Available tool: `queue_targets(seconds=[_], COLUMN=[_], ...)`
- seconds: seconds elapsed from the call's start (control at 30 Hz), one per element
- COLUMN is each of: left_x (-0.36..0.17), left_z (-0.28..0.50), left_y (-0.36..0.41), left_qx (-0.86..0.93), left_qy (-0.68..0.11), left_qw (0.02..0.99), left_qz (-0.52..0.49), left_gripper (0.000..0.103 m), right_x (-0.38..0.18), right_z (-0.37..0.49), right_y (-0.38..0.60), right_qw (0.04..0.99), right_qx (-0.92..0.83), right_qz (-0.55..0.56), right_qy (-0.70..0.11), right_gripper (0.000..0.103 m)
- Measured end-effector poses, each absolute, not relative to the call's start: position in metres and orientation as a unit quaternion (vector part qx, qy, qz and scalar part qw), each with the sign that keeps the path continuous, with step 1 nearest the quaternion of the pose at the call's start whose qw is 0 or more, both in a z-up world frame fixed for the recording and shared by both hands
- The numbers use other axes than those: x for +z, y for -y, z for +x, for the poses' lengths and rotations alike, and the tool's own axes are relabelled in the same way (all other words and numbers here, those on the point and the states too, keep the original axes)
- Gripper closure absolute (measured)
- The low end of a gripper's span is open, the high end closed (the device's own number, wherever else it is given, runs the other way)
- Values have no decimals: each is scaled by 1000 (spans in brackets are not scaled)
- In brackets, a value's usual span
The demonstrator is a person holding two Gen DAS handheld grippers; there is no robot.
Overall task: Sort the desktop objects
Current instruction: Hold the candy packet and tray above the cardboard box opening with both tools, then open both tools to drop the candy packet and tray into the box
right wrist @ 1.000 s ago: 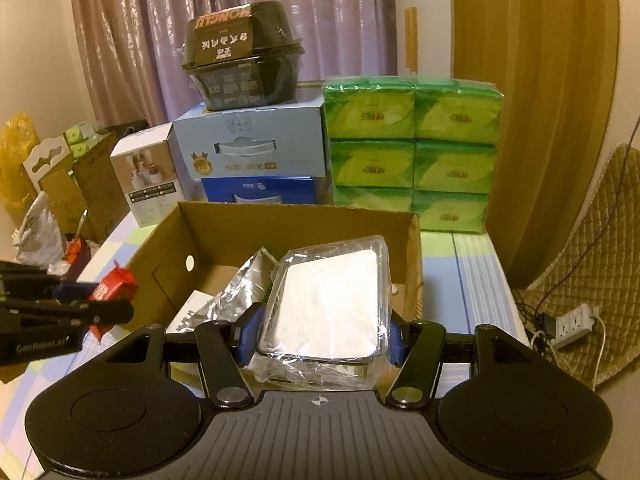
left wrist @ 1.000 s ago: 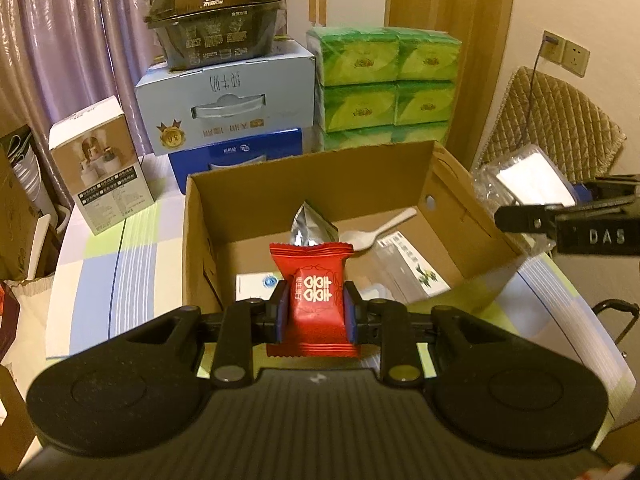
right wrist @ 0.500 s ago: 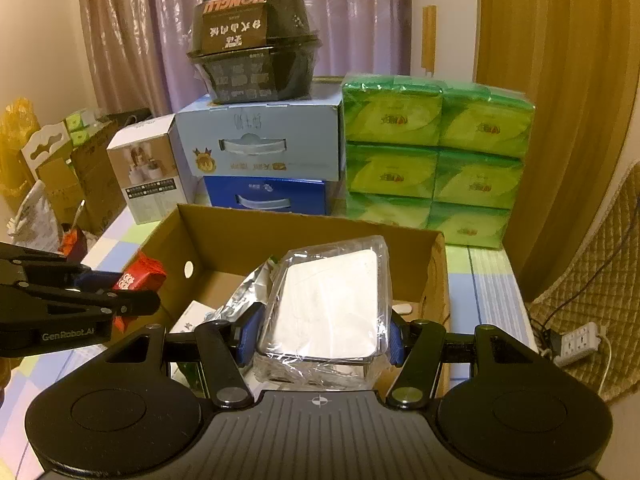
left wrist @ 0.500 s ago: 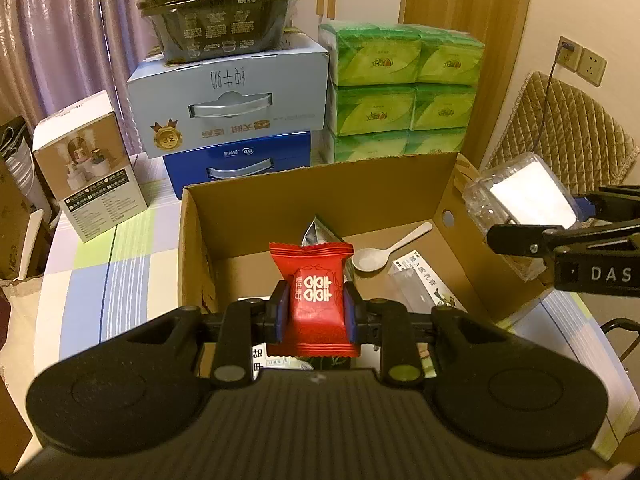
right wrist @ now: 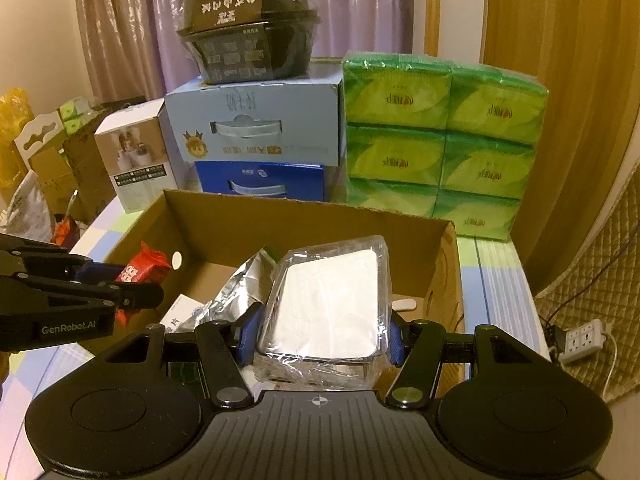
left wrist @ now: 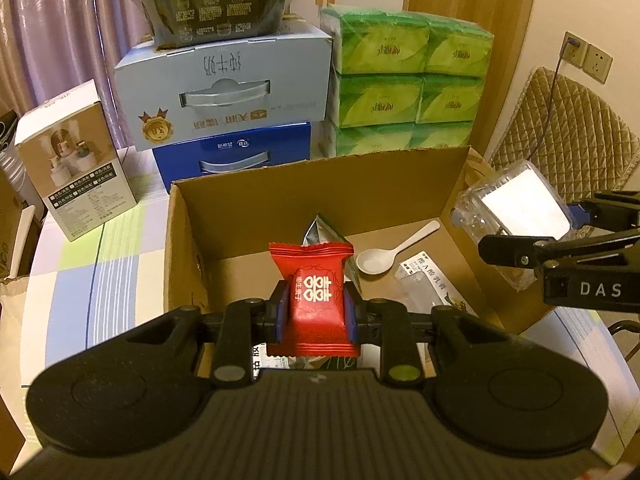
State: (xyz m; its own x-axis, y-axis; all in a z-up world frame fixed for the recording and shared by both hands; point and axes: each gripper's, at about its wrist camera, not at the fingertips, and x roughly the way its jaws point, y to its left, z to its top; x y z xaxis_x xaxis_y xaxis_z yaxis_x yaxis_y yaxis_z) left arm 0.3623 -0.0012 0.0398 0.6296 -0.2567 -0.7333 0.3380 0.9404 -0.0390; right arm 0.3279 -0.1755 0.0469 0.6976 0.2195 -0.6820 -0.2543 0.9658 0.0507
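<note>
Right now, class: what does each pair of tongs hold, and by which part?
Left tongs: the red candy packet, pinched across its lower middle. Right tongs: the clear-wrapped white box, clamped on its two long sides near the near end.

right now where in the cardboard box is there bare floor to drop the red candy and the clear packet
Bare floor in the cardboard box lies along its left wall, left of the silver foil pouch. A smaller patch sits at the back right, behind the white spoon. The centre and right front are crowded: pouch, spoon, printed packet.
</note>
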Motion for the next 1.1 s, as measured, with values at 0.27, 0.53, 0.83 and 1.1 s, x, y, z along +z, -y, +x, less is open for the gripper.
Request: queue_targets(seconds=[0.27,0.53,0.83,1.1], left_x=[33,26,32,43], left_z=[372,379,364,334], left_y=[6,2,-15,-21], left_qx=[-172,-159,-145,-144], left_qy=[-397,-403,-390,-372], left_qw=[901,901,909,917], left_qz=[38,17,11,15], left_gripper=[81,69,44,20], right_x=[41,34,35,49], right_z=[336,338,345,331], right_y=[178,183,187,201], right_qw=[921,919,919,926], right_qx=[124,120,127,107], right_qz=[-19,-14,20,37], right_qy=[-369,-375,-374,-360], right_gripper=[47,47,45,32])
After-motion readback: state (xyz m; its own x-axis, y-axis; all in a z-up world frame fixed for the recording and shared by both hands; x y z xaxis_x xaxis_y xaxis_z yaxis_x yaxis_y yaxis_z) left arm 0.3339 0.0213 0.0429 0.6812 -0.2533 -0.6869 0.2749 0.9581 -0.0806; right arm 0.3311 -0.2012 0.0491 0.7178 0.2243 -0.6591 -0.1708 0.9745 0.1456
